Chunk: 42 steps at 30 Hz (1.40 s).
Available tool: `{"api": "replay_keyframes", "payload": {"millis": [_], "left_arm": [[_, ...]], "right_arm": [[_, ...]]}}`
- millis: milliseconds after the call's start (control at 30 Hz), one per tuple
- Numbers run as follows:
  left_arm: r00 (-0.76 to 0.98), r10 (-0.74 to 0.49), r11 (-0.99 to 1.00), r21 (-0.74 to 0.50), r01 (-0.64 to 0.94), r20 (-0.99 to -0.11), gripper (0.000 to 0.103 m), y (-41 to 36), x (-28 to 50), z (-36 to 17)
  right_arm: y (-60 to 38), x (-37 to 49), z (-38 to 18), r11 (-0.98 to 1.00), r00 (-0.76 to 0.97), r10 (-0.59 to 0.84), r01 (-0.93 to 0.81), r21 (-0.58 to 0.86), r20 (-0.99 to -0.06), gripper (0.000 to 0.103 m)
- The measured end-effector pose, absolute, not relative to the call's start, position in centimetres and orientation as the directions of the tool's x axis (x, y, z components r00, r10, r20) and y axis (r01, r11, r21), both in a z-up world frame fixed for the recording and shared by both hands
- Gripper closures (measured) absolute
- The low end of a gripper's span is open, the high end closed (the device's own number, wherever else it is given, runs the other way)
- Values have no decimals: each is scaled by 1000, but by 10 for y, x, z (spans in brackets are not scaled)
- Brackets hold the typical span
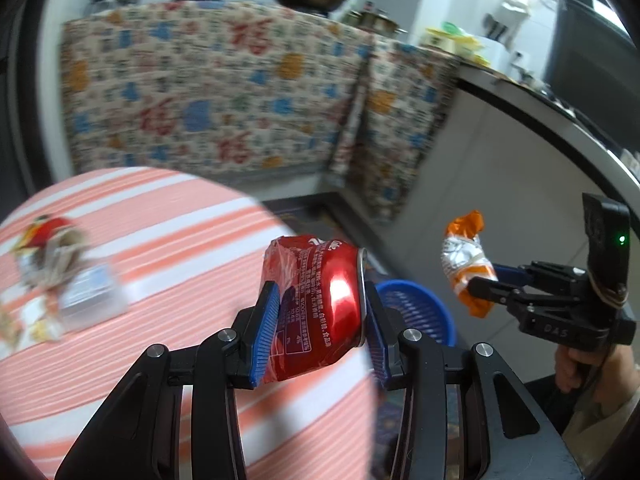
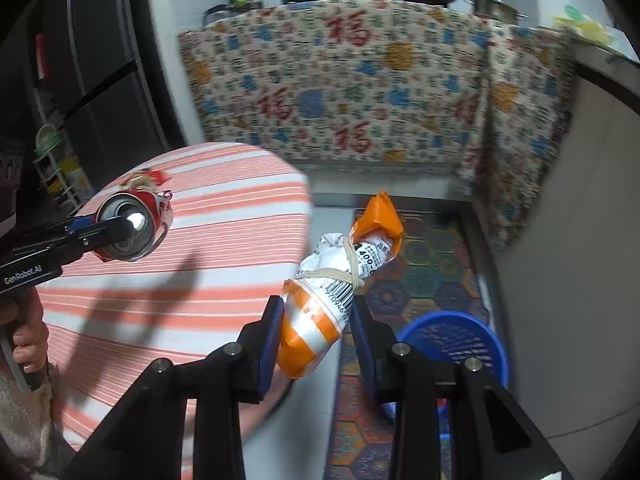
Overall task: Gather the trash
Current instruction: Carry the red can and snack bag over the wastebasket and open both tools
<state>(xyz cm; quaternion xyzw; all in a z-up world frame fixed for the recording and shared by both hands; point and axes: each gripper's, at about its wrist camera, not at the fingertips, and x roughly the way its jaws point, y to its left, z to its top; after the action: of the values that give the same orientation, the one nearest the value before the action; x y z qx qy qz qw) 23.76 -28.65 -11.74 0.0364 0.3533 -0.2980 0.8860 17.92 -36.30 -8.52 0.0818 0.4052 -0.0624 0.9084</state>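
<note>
Presently, two pieces of trash are being carried off the round tabletop covered in orange-and-white striped cloth. A crushed red aluminium drink can is being clamped sideways between the blue pads of the left gripper, above the tabletop's edge and just short of the blue slotted plastic basket on the floor. A rolled orange-and-white plastic snack bag tied with a rubber band is being gripped at its lower end by the right gripper, beside the basket and over the patterned floor mat. The transport step is judged to be in hand. Next, both loads are likely to be brought over the basket's mouth and let go; more wrappers are being left on the tabletop, far from the basket.
</note>
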Motion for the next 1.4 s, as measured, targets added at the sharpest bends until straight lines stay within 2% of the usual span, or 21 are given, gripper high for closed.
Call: {"api": "replay_keyframes", "payload": {"millis": [233, 600, 1133, 1400], "left_arm": [[485, -558, 750, -159, 643, -673, 62, -379, 237, -130], [398, -581, 698, -182, 693, -710, 62, -469, 242, -166], [339, -539, 696, -181, 695, -771, 62, -529, 265, -231], [310, -527, 695, -191, 693, -791, 59, -546, 273, -252]], "right_arm": [[-437, 150, -91, 951, 646, -131, 296, 89, -752, 69], [-499, 122, -120, 925, 613, -138, 360, 119, -778, 69], [-559, 133, -195, 932, 548, -57, 329, 153, -834, 68], [-577, 137, -215, 927, 536, -31, 331, 176, -844, 66]]}}
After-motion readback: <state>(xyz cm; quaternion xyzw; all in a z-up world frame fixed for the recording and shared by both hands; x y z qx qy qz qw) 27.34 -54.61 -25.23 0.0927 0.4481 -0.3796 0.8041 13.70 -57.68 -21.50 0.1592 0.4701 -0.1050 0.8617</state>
